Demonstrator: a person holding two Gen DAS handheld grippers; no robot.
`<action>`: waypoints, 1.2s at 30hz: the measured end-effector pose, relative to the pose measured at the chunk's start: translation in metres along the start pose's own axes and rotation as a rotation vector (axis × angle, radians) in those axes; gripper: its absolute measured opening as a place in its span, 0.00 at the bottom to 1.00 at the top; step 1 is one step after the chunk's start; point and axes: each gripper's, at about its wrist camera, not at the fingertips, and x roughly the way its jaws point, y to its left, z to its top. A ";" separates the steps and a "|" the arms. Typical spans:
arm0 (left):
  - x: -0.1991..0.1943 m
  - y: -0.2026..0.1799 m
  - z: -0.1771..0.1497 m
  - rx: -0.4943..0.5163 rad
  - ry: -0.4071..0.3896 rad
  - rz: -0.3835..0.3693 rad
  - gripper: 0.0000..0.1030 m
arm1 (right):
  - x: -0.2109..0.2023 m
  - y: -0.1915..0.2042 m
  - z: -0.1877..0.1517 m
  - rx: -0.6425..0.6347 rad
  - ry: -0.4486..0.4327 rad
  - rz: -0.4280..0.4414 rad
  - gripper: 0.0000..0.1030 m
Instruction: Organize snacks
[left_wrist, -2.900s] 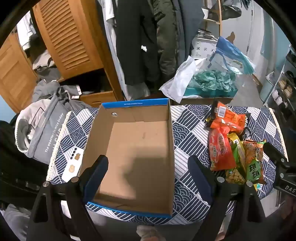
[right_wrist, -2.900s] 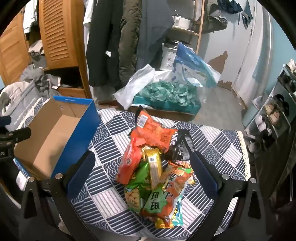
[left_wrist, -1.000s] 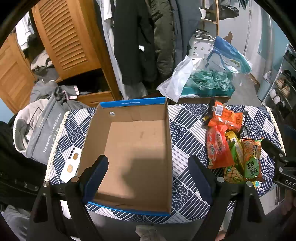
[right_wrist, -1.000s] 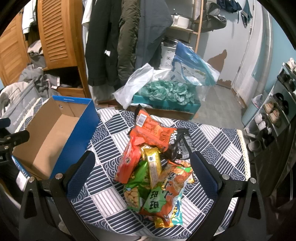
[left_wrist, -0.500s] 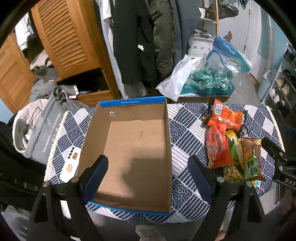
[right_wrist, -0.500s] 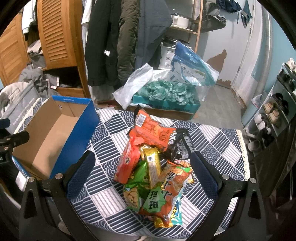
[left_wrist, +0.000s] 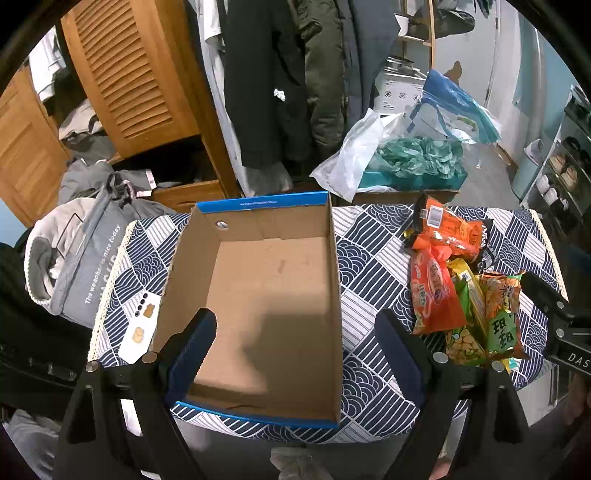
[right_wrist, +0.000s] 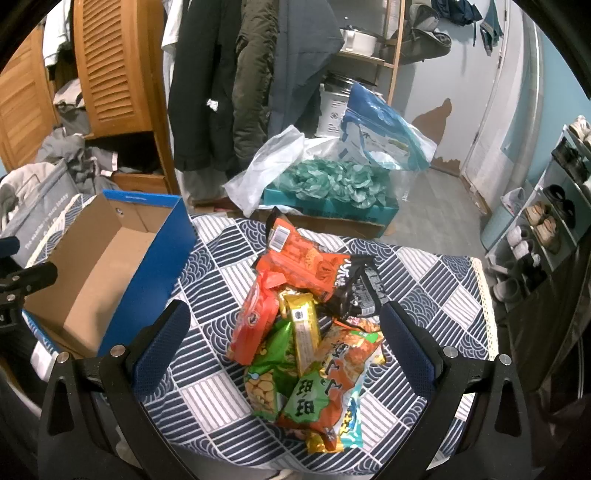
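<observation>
An empty cardboard box with blue outside (left_wrist: 266, 295) sits on the left of a table with a blue-and-white patterned cloth (left_wrist: 373, 266); it also shows in the right wrist view (right_wrist: 110, 269). A pile of snack packets (right_wrist: 306, 325), orange, green, gold and black, lies on the right of the table and shows in the left wrist view (left_wrist: 461, 288). My left gripper (left_wrist: 295, 339) is open above the box's near end. My right gripper (right_wrist: 284, 339) is open above the pile, holding nothing.
Behind the table stand a wooden louvred wardrobe (left_wrist: 129, 74), hanging coats (right_wrist: 240, 81) and a teal box with plastic bags (right_wrist: 332, 184). A grey bag (left_wrist: 81, 251) sits left of the table. A shoe rack (right_wrist: 546, 221) stands at the right.
Both grippers stay open and nearly still; the views have drifted only slightly. Nothing on the table has moved.
</observation>
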 end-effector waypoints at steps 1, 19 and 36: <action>0.000 0.000 0.001 -0.001 0.001 -0.001 0.86 | 0.000 0.000 0.000 -0.001 0.000 0.000 0.98; 0.007 -0.019 0.001 0.028 0.006 -0.003 0.86 | 0.001 -0.013 -0.002 0.012 -0.002 -0.023 0.98; 0.072 -0.062 0.008 0.066 0.179 -0.073 0.86 | 0.033 -0.063 -0.025 0.149 0.126 -0.062 0.98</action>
